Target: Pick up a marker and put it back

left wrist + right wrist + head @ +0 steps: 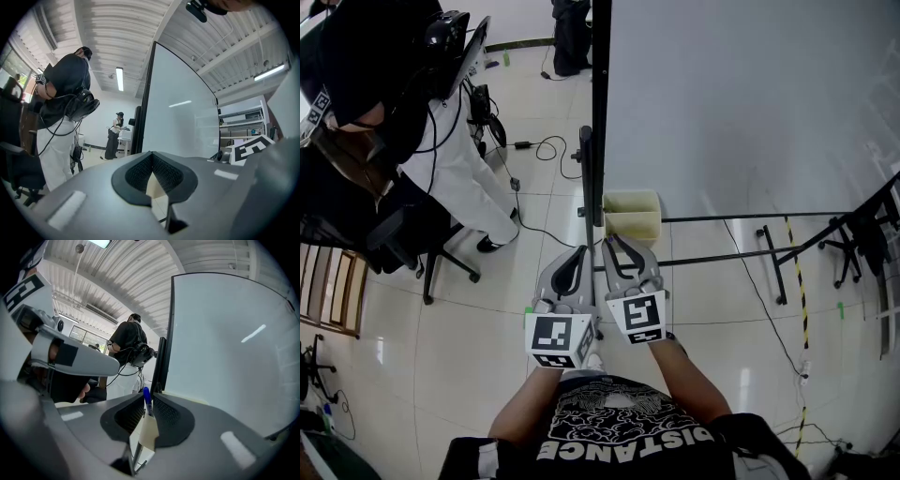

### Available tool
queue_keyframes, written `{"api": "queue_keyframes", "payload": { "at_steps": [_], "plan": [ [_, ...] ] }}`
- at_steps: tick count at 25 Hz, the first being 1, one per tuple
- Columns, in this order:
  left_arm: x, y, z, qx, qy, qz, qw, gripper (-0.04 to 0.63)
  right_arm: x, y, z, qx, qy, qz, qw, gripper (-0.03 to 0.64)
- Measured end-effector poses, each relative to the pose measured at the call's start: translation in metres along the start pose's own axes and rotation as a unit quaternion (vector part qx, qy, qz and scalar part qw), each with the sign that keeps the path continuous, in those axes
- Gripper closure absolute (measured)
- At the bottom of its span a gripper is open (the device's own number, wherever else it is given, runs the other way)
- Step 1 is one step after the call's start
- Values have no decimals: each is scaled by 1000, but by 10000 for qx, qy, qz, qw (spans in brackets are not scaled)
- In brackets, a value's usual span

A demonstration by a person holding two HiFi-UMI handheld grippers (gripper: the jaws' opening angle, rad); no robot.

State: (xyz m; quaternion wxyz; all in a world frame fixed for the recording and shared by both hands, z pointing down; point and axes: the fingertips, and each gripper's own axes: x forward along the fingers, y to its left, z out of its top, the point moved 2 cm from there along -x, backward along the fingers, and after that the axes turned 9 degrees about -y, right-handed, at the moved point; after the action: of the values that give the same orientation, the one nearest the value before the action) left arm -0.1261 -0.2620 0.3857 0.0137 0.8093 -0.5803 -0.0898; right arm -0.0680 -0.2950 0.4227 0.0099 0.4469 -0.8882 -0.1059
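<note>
1. My right gripper (pixel 146 398) is clenched on a blue marker (pixel 147 402). In the right gripper view the marker stands nearly upright between the two padded tips, and its blue end pokes out just above them.
2. My left gripper (pixel 151 154) is clenched too, but on nothing. In the left gripper view its tips meet at a point, and only a pale surface shows through the gap lower down.
3. In the head view both grippers are held side by side in front of the person's chest. Their tips point away from the body, toward a pale yellow box (pixel 632 202).
4. That box sits at the foot of the whiteboard (pixel 741 103), against its black frame post (pixel 600 112). The right gripper's tips are just short of the box's near rim, and the left gripper's tips lie a little further back and to the left.
5. I cannot make out the marker in the head view, so the right gripper view is the only one that places it, in the right gripper's grasp near the box.
6. To the left of the board a bystander (pixel 455 169) in a dark top and white trousers stands beside a black office chair (pixel 412 246). A black cable (pixel 546 146) trails across the tiled floor (pixel 469 347) nearby.
</note>
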Motion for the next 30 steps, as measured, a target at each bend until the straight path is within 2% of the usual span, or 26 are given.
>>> {"api": "queue_keyframes", "payload": {
  "at_steps": [12,30],
  "plan": [
    [-9,-17,2,-58,10,-39,10000,589,-22,0,17,-52,-142,-15,9999,578],
    [-58,-74,6,53,-57,-54,10000,589,-107,12,65,238,-574,35,9981,579]
  ]
}}
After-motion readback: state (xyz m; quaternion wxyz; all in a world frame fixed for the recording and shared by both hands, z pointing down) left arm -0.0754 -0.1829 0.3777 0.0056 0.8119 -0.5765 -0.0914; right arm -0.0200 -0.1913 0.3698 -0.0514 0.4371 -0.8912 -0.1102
